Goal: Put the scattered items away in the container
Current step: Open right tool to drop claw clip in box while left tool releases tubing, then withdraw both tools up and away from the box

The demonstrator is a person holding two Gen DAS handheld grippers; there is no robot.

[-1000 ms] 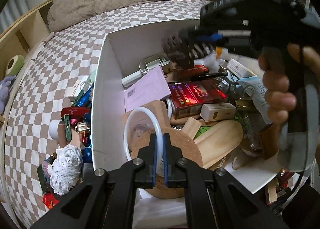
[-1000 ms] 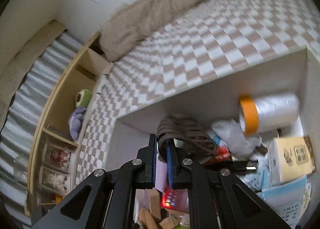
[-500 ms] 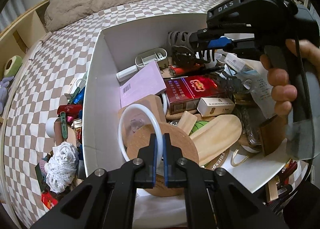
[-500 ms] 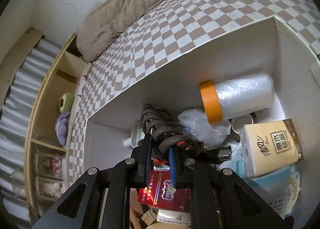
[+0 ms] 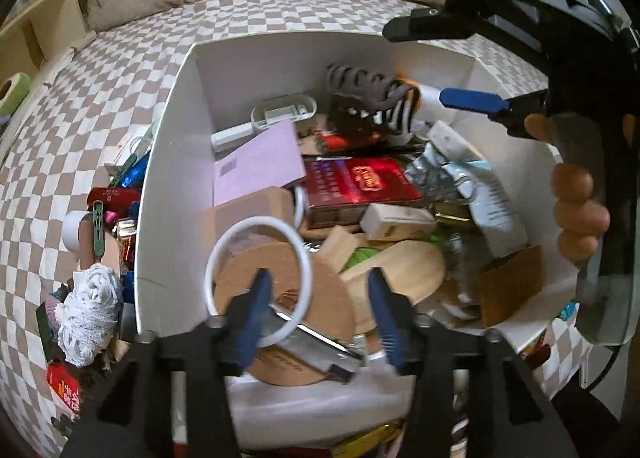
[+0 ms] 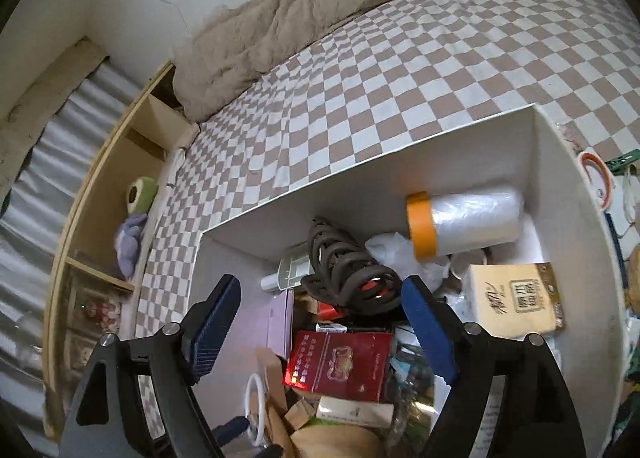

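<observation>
A white box [image 5: 172,161] sits on the checkered bed, full of items; it also shows in the right wrist view [image 6: 360,181]. My left gripper [image 5: 318,318] is open over the box's near end, and a white ring [image 5: 256,258] lies loose between its fingers on cork rounds. My right gripper [image 6: 316,330] is open above the box's far end. A dark brown hair claw [image 6: 346,274] lies free on the pile below it; it also shows in the left wrist view [image 5: 368,97].
Scattered items lie left of the box: a white string ball [image 5: 90,314], a green clip [image 5: 97,225], red packets [image 5: 64,386]. In the box are a red carton [image 6: 340,362], a film roll with orange tape [image 6: 460,225] and a tissue pack [image 6: 512,298]. A wooden shelf [image 6: 108,193] stands left.
Both grippers have opened. The right one let go of the hair claw, which now lies in the box. The left one let go of the white ring.
</observation>
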